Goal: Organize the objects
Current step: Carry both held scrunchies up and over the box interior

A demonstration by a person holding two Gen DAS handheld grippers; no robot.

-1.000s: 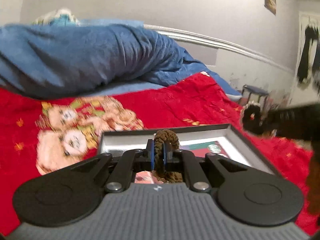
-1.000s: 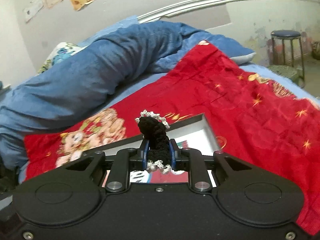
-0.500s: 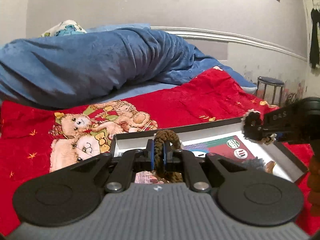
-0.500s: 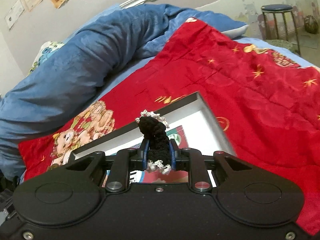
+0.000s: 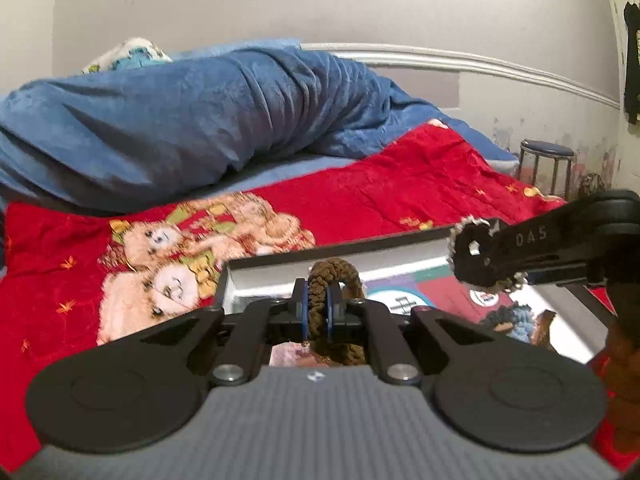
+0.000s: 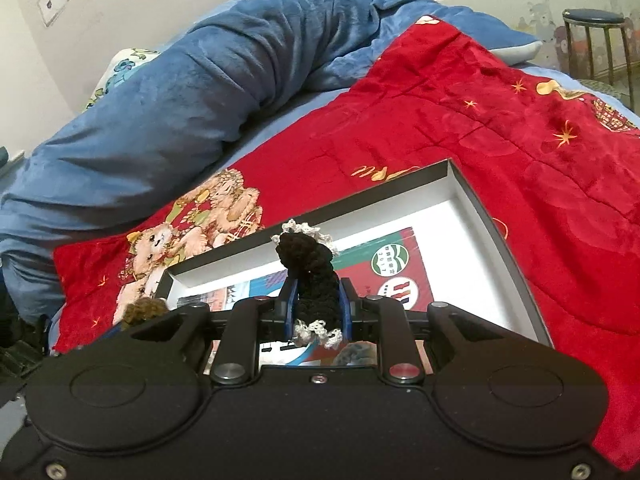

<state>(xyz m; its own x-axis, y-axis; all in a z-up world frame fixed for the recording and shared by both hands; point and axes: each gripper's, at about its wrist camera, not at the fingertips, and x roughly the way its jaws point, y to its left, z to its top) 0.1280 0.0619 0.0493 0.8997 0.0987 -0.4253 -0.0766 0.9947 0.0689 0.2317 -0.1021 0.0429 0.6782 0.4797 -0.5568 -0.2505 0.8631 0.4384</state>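
A brown crocheted piece (image 5: 334,280) is clamped between the nearly closed fingers (image 5: 303,312) of the left gripper (image 5: 318,312). A black crocheted piece (image 6: 310,280) with pale trim is pinched by the right gripper (image 6: 316,308). Both are held above an open box (image 6: 472,196) on a bed's red blanket (image 6: 520,140).

The left gripper (image 5: 318,307) stayed clamped tight, pointing slightly downward. The right gripper (image 6: 316,307) was pinched narrowly, angled down more steeply.
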